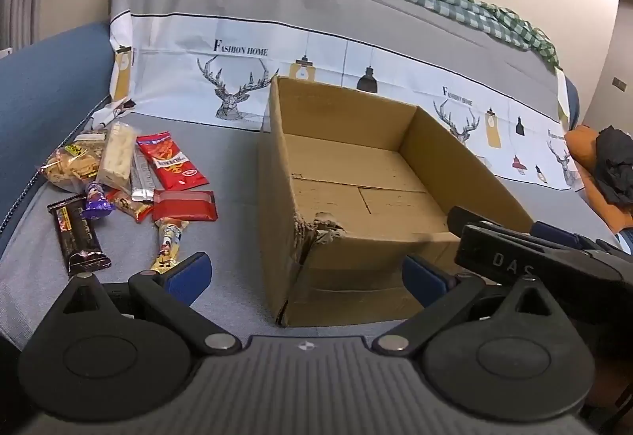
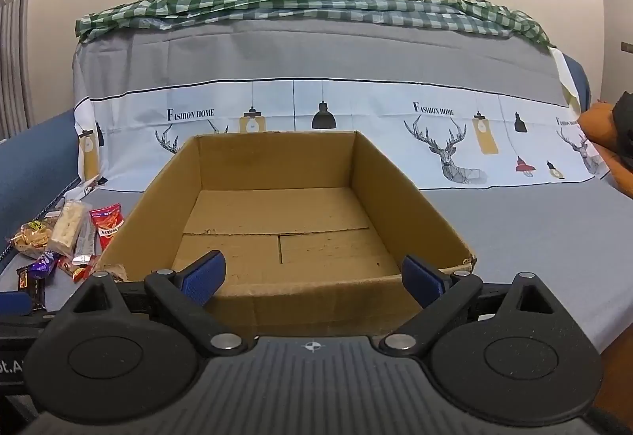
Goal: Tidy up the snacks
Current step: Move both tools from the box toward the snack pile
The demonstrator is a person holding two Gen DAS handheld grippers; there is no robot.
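An open cardboard box (image 2: 277,213) stands on the grey cover of a sofa (image 2: 534,221), its inside bare down to the bottom flaps. The corner nearest the left wrist camera is crushed and torn (image 1: 316,229).

The snacks (image 1: 130,182) lie in a loose cluster on the cover, to the left of the box and apart from it. Items in the cluster:
- a red packet (image 1: 172,160), farthest back on the box side
- a pale bar in clear wrap (image 1: 116,154), beside the red packet
- a bag of golden pieces (image 1: 69,166), at the far left
- a dark brown bar (image 1: 79,233), nearest the front
- a red bar (image 1: 184,206), lying crosswise
- a purple wrapped sweet (image 1: 97,199), between the brown bar and the pale bar

The left tool (image 1: 304,277) has its blue pads spread wide, nothing between them (the torn box corner sits beyond the gap). The right tool (image 2: 312,278) is likewise spread, empty, and faces the near wall of the box.

A green checked cloth (image 2: 308,0) is draped along the top of the sofa back.
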